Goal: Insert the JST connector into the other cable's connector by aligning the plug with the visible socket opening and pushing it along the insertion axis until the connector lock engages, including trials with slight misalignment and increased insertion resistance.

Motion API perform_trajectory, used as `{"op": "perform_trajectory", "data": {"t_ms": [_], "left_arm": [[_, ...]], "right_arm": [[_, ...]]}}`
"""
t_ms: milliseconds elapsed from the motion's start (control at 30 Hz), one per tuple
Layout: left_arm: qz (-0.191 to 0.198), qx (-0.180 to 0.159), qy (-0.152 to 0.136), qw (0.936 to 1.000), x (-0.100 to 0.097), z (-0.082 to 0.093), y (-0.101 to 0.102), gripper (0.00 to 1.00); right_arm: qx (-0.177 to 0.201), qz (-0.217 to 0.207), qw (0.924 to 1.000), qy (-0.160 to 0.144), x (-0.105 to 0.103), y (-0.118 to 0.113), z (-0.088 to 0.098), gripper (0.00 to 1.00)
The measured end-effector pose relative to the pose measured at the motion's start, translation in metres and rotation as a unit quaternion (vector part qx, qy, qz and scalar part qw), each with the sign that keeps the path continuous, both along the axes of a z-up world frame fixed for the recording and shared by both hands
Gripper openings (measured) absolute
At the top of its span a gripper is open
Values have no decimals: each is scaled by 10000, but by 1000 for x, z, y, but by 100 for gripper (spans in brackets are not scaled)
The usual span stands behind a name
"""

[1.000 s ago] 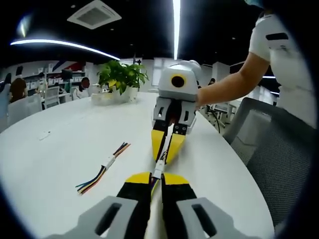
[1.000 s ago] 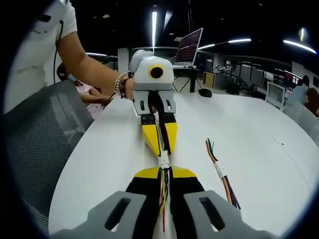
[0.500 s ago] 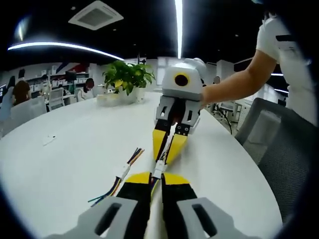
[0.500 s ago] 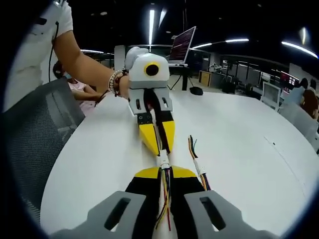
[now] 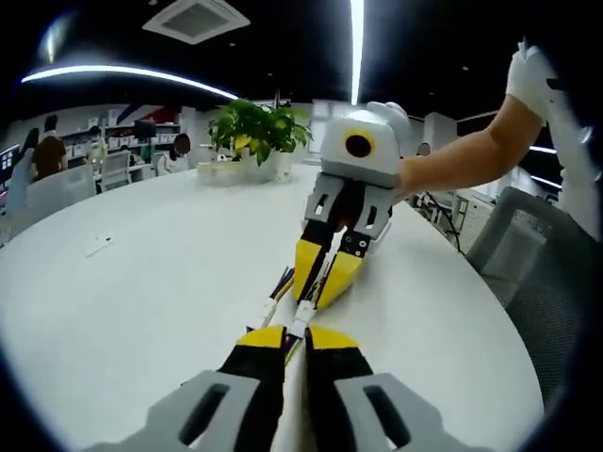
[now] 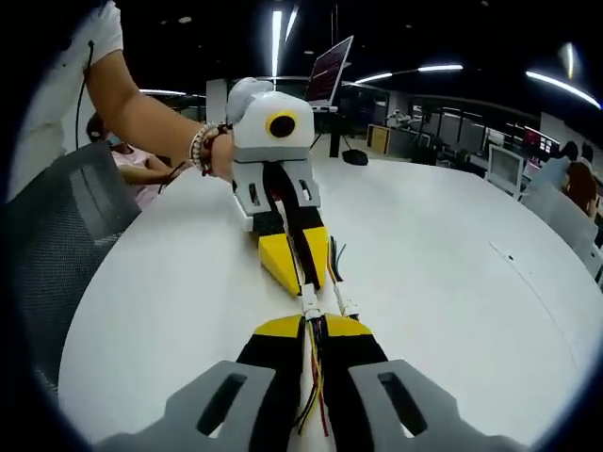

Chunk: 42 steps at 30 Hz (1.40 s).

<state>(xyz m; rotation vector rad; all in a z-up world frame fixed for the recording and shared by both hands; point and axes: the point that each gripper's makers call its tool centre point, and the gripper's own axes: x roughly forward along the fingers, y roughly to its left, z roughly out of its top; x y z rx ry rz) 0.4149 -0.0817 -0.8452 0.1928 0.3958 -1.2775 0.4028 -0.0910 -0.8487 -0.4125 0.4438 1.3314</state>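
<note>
White JST connector [image 5: 300, 321] sits between both tips, grippers nose-to-nose for axial push. Left gripper [image 5: 294, 336] and right gripper [image 6: 309, 324] each clamped on own cable; spare harness [image 6: 337, 282] just beside tips.

A white JST connector [image 5: 300, 321] [image 6: 309, 303] sits at the centre, a small pale plastic block bridging the gap between two sets of yellow jaw tips that face each other above a white table [image 5: 141, 301] [image 6: 452, 273]. Whether plug and socket are fully seated cannot be told at this size. In the right gripper view its multicoloured wires [image 6: 314, 377], red, yellow and black among them, trail back between the near jaws. A second cable [image 5: 276, 294] [image 6: 337, 278], with its own white connector and coloured leads, lies on the tabletop just beside the joined pair.
</note>
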Motion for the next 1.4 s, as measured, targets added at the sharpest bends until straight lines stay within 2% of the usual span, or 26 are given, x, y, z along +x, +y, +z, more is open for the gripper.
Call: {"op": "perform_trajectory", "data": {"t_ms": [200, 533, 700, 1033, 1400], "left_arm": [[14, 123, 13, 9999, -1, -5, 1, 1], [47, 220, -71, 9997, -1, -5, 0, 1], [111, 162, 14, 9998, 1, -6, 1, 1], [169, 229, -6, 9996, 2, -4, 4, 2], [236, 103, 10, 9997, 2, 10, 3, 5]], "right_arm": [[-30, -17, 10000, 66, -1, 0, -6, 4], [0, -68, 10000, 63, -1, 0, -7, 4], [-49, -117, 9999, 33, -1, 0, -7, 4], [-116, -184, 9997, 63, 0, -2, -7, 6], [-85, -271, 9996, 76, 2, -4, 0, 7]]}}
